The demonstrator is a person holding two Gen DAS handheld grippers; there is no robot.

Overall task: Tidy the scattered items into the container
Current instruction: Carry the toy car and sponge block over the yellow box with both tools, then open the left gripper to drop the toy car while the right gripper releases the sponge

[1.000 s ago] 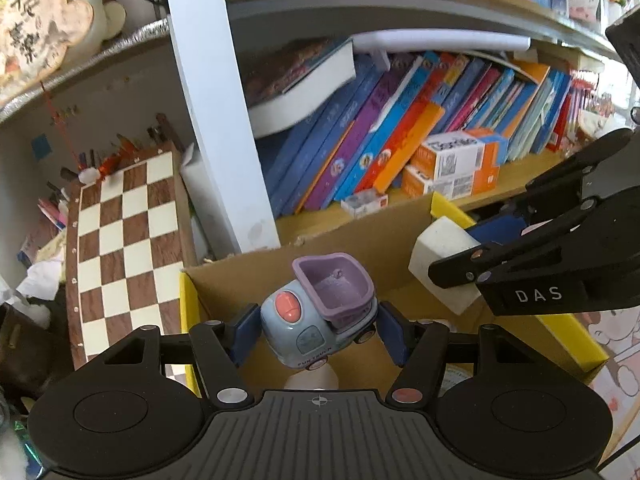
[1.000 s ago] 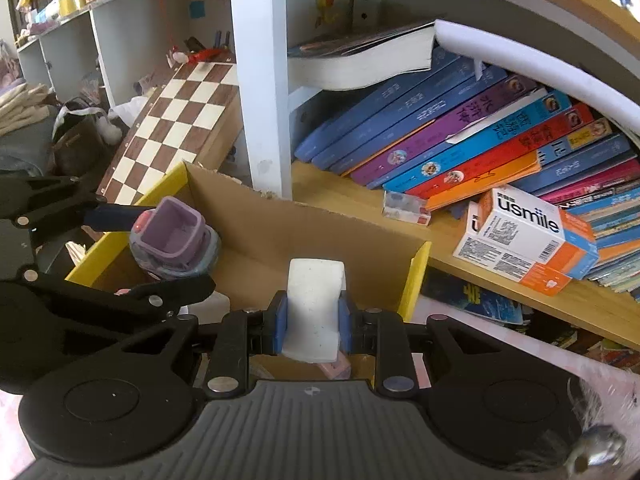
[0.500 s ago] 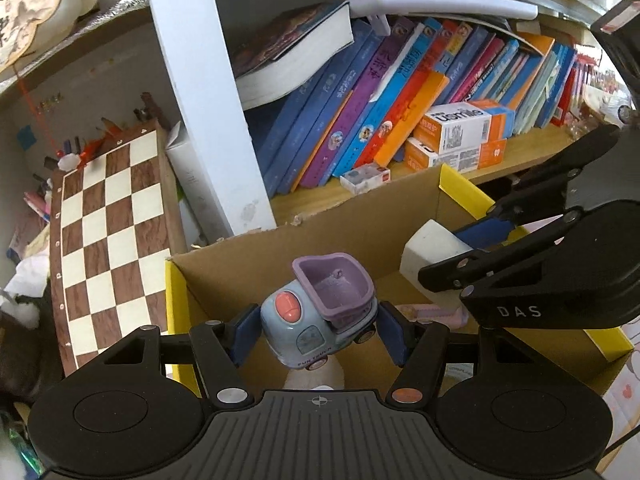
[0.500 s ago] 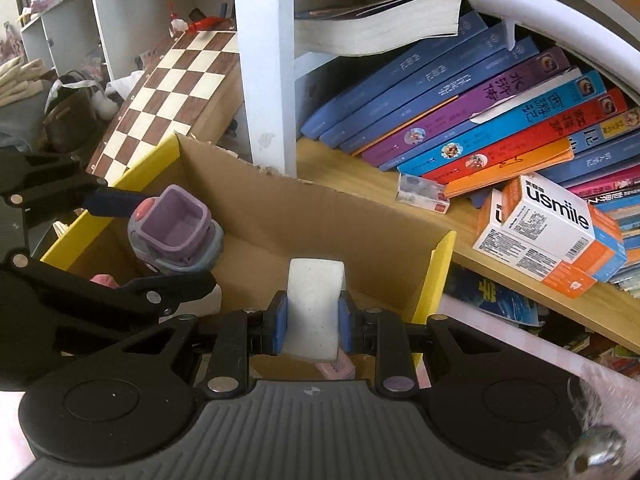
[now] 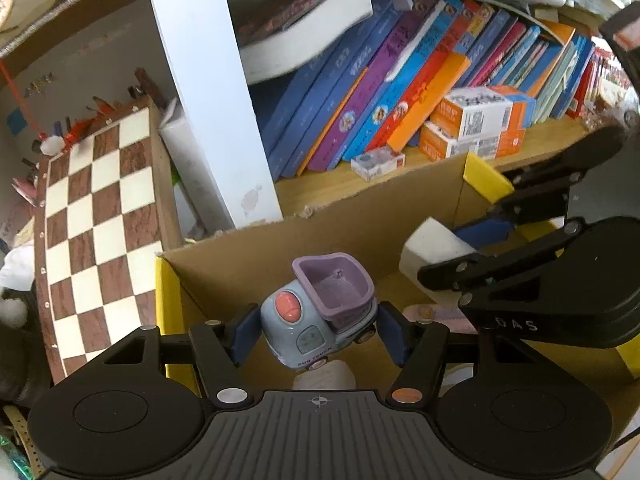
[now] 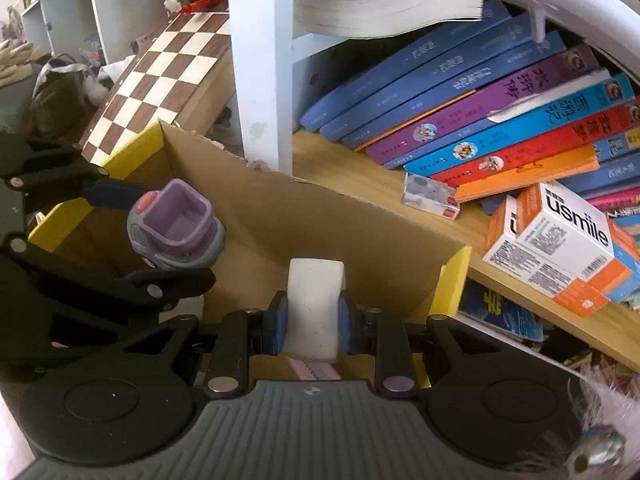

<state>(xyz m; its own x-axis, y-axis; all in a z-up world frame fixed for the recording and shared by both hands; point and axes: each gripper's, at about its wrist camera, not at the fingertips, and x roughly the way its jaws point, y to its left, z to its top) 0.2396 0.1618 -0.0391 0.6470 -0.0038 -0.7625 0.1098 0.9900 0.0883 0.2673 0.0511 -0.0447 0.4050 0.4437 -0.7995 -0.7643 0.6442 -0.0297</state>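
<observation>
Both tools are hovering over the yellow-rimmed cardboard box: left tool gripping the blue-and-purple plastic toy truck, right tool clamping the white foam block.

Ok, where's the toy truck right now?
The toy truck sits between the left gripper fingers, above the cardboard box, left of the white block.

Over the last second both grippers come lower and further in over the cardboard box. Its far wall now sits higher in both wrist views, covering more of the shelf behind. The white block in the right gripper hangs deeper inside the box, probably nearer the pink item on the floor.
</observation>
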